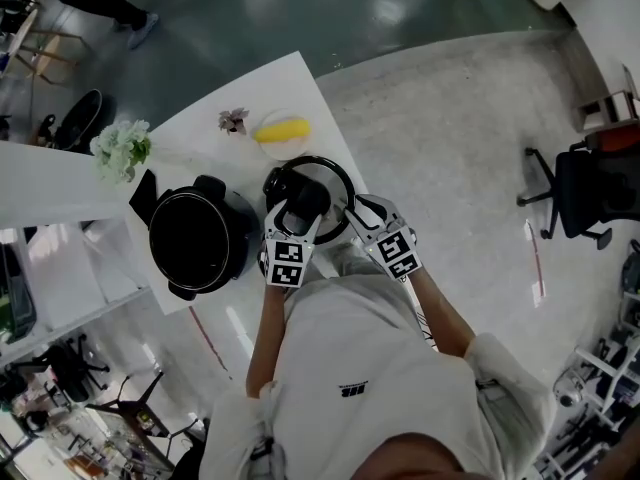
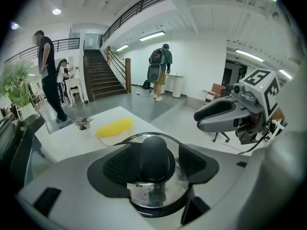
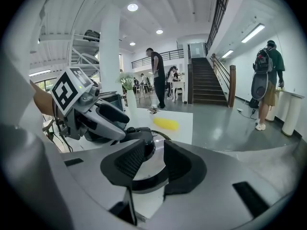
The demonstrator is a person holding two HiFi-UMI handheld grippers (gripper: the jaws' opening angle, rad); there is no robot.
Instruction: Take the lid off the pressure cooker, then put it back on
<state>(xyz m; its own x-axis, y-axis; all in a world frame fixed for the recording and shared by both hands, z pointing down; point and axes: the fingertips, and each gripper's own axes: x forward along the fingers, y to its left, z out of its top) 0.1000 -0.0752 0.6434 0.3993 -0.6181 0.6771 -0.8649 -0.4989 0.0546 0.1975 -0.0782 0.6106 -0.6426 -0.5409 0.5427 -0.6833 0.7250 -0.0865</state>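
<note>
The black pressure cooker pot stands uncovered on the white table. Its glass lid lies on the table just right of the pot. My left gripper is shut on the lid's black knob, a pad pressed to each side of it. My right gripper sits at the lid's right rim. In the right gripper view its jaws stand apart over the lid, with nothing pinched between them. The left gripper shows there on the knob.
A yellow object on a white dish and a small plant lie behind the lid. White flowers and a dark flat thing stand left of the pot. The table's edge runs close to my body. An office chair stands at the right.
</note>
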